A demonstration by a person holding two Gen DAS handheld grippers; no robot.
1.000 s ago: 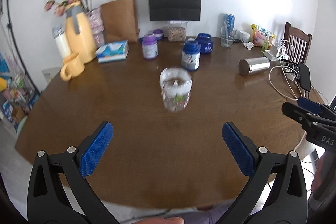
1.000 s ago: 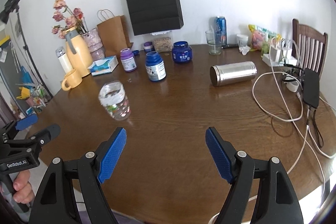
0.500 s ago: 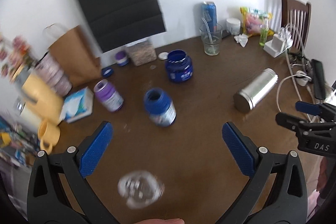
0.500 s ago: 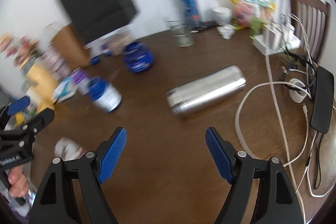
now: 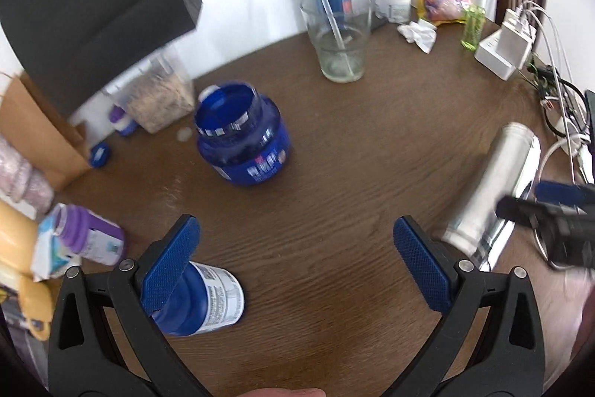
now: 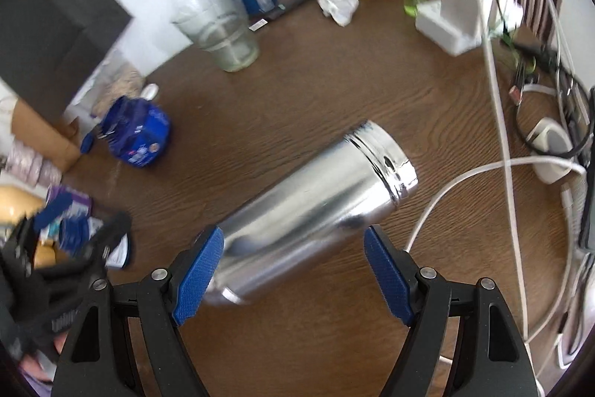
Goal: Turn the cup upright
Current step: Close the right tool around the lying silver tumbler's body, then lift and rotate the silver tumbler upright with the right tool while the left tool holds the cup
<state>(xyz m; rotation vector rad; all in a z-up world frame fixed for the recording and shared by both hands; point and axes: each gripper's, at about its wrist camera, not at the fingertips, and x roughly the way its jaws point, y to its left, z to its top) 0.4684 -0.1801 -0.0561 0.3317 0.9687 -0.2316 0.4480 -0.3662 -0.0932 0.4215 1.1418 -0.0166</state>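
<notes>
right gripper (image 6: 293, 270) spread wide over lying steel cup (image 6: 312, 214) | left gripper (image 5: 295, 266) released, idle | risk: cup rolls toward cable (image 6: 446, 196) at 3 o'clock on slick tabletop (image 6: 334, 80)

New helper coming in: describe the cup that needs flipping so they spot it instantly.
On the brown wooden table, look just ahead of the open right gripper. The steel cup lies there on its side: the only shiny bare-metal cylinder among blue jars and a clear glass.
</notes>
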